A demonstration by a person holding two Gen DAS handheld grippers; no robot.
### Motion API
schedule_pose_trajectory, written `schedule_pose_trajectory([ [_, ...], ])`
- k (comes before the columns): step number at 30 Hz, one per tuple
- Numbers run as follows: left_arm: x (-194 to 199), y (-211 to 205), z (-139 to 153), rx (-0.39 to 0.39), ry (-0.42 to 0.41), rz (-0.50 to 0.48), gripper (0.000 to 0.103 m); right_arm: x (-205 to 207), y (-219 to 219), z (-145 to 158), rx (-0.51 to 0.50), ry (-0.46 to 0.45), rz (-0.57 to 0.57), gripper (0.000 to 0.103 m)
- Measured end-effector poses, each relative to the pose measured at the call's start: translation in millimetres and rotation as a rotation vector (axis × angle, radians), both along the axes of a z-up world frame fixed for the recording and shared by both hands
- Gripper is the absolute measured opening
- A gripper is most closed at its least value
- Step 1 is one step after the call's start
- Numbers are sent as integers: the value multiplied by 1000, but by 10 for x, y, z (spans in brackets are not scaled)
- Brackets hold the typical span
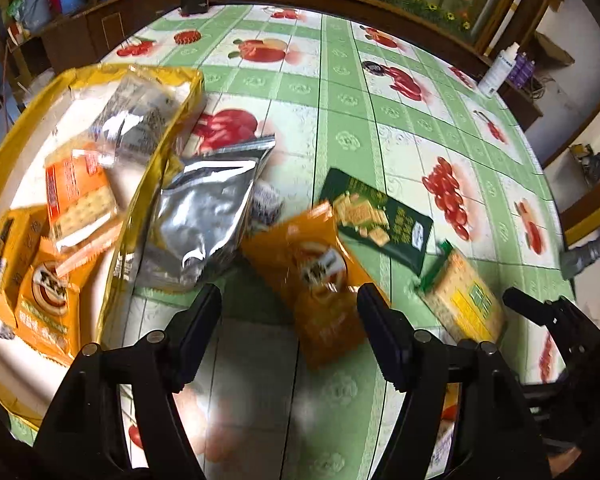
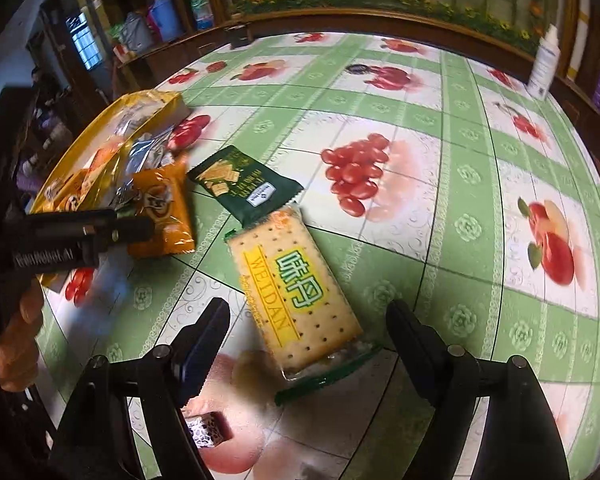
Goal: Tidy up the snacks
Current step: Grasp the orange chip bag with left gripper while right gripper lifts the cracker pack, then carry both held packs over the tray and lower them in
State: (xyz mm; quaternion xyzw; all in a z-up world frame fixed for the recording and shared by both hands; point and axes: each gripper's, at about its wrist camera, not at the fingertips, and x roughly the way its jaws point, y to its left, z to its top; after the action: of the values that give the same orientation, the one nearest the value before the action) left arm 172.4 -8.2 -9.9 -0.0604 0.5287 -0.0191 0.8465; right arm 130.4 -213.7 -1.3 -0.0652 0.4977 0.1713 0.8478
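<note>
My left gripper (image 1: 290,316) is open just above an orange snack packet (image 1: 316,276) on the table; the packet lies between and just beyond the fingertips. A silver foil bag (image 1: 204,216) leans on the yellow box (image 1: 148,184), which holds several snack packs. A dark green cracker pack (image 1: 380,216) and a yellow-green Weidan cracker pack (image 1: 464,300) lie to the right. My right gripper (image 2: 308,328) is open over the Weidan cracker pack (image 2: 296,284). The green pack (image 2: 244,184), orange packet (image 2: 164,212) and box (image 2: 100,148) show further left.
A fruit-print tablecloth (image 2: 440,200) covers the table. A white bottle (image 2: 544,64) stands at the far right edge. A small patterned item (image 2: 208,432) lies near my right gripper's left finger. A dark object (image 1: 194,0) sits at the table's far edge.
</note>
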Motion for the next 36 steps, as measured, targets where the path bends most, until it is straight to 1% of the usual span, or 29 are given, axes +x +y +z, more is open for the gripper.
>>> schedule_pose_trajectory([
  [2, 90, -94, -70, 37, 22, 0, 70, 40, 44, -47, -15, 10, 17, 82],
  [4, 162, -141, -174, 40, 60, 10, 72, 89, 87, -108, -20, 26, 33, 82],
  [5, 181, -129, -169, 47, 40, 27, 76, 108, 101, -131, -25, 28, 39, 82],
  [7, 188, -140, -172, 62, 33, 38, 77, 133, 131, -152, -35, 24, 55, 83],
  [8, 175, -148, -168, 68, 29, 27, 73, 139, 141, -153, -38, 27, 62, 82],
  [9, 148, -168, -157, 72, 13, -6, 62, 138, 149, -145, -45, 26, 68, 79],
  [10, 97, -196, -138, 75, 1, -34, 54, 133, 154, -135, -56, 22, 71, 68],
  [11, 65, -205, -123, 79, -9, -58, 41, 137, 156, -125, -63, 21, 73, 57],
  [12, 41, -204, -116, 103, -17, -68, 28, 139, 153, -120, -69, 21, 74, 53],
  [13, 32, -193, -117, 110, -26, -77, 27, 139, 147, -120, -73, 20, 75, 48],
  [17, -45, -51, -111, 42, -40, -90, 15, 128, 116, -113, -53, 16, 68, 48],
  [20, -112, 13, -112, 17, -51, -97, 15, 103, 50, -77, 15, 18, 47, 47],
  [23, -214, 30, -93, 36, -74, -103, 15, 67, -13, -7, 67, 9, 22, 47],
  [27, -358, 69, -8, 28, -106, -105, 14, 21, -93, 94, 180, 16, 1, 47],
  [30, -470, 92, 94, 61, -138, -95, 13, -45, -119, 189, 250, 0, -12, 47],
  [32, -541, 107, 171, 104, -161, -76, 13, -89, -121, 258, 303, -10, -15, 47],
  [36, -664, 187, 303, 160, -207, -24, 13, -163, -51, 375, 342, -36, -7, 47],
])
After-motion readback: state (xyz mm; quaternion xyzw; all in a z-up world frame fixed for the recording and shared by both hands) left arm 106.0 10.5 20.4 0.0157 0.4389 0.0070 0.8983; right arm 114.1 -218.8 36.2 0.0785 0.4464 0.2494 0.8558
